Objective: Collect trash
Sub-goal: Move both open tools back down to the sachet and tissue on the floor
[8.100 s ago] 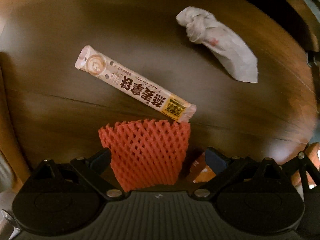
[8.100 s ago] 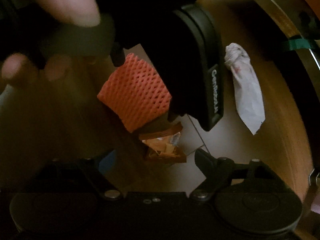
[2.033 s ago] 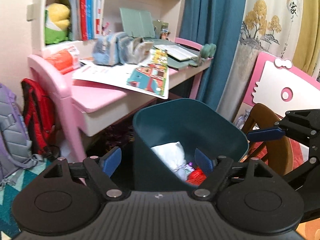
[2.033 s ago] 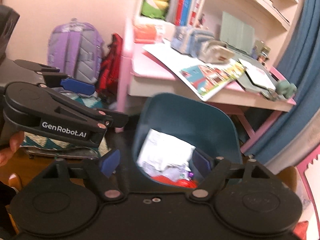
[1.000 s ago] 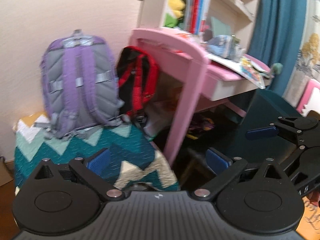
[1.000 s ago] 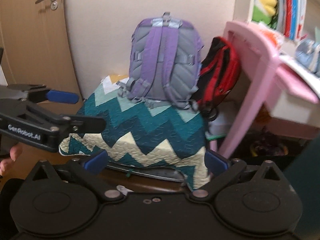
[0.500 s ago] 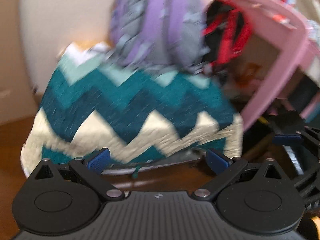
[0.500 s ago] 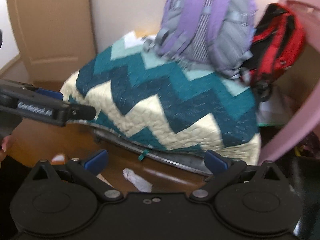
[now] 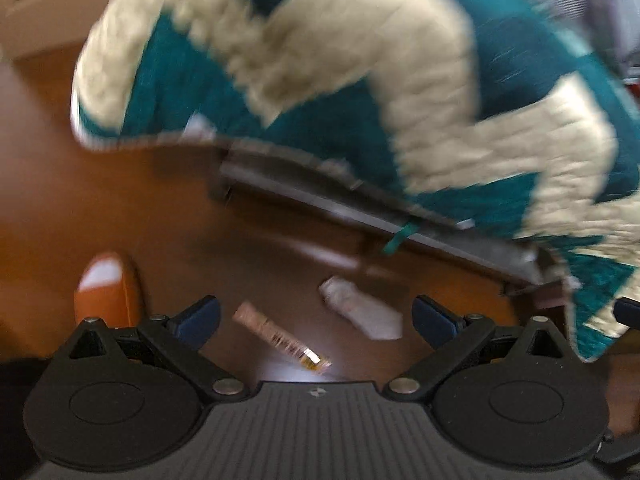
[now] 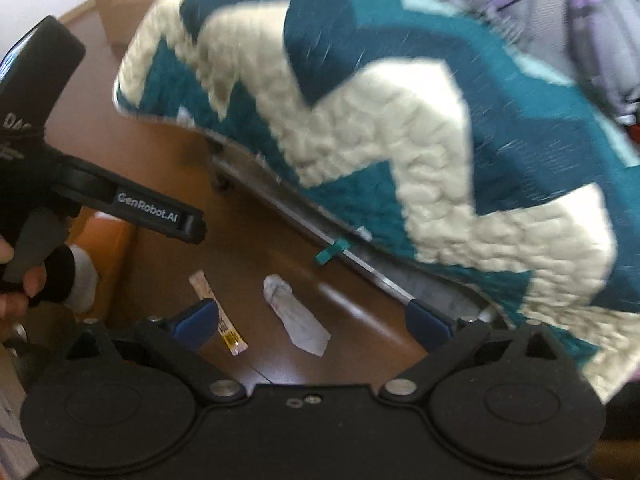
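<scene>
A long beige snack stick wrapper (image 9: 280, 336) and a crumpled white tissue (image 9: 360, 312) lie on the brown wooden floor (image 9: 120, 208), below both grippers. They also show in the right wrist view, wrapper (image 10: 218, 320) left of tissue (image 10: 296, 320). My left gripper (image 9: 316, 320) is open and empty, high above them. My right gripper (image 10: 312, 324) is open and empty too. The left gripper's body (image 10: 132, 208) shows at the left of the right wrist view.
A teal and cream zigzag quilt (image 9: 400, 100) hangs over a low frame with a grey edge (image 9: 360, 208) just behind the trash. A purple backpack (image 10: 560, 12) lies on the quilt. An orange slipper (image 9: 104, 292) stands at the left.
Both grippers have swung away from the teal bin, past the pink desk and backpacks, and tilted down toward the floor. The wrapper and tissue have come into view.
</scene>
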